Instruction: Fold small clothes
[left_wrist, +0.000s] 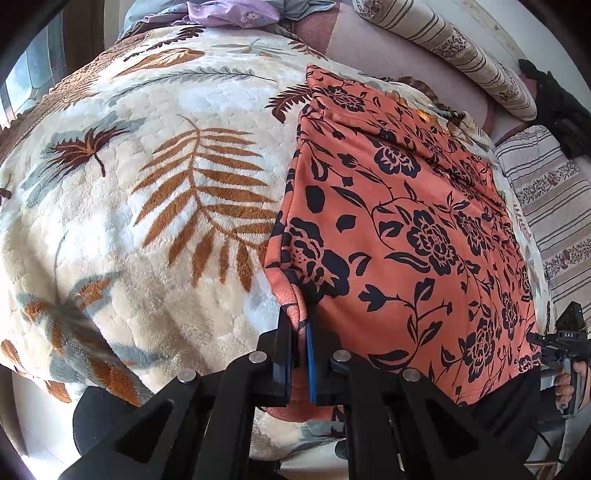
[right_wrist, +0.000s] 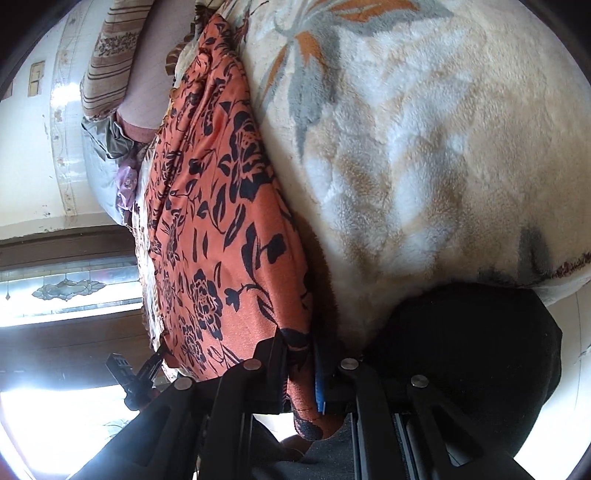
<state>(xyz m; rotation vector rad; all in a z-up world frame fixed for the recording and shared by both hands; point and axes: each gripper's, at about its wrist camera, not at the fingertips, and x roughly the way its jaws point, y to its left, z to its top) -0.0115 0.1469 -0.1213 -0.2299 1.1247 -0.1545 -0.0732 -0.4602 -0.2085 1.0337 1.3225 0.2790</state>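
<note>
An orange garment with a black flower print lies spread flat on a cream fleece blanket with leaf patterns. My left gripper is shut on the garment's near left corner, with cloth pinched between the blue pads. My right gripper is shut on the garment's other near corner; the garment stretches away along the blanket. The right gripper also shows at the right edge of the left wrist view. The left gripper shows small in the right wrist view.
Striped pillows lie at the far right, with a striped sheet beside the garment. A purple and grey pile of clothes sits at the blanket's far end. A dark object rests near the pillows. A window is at the left.
</note>
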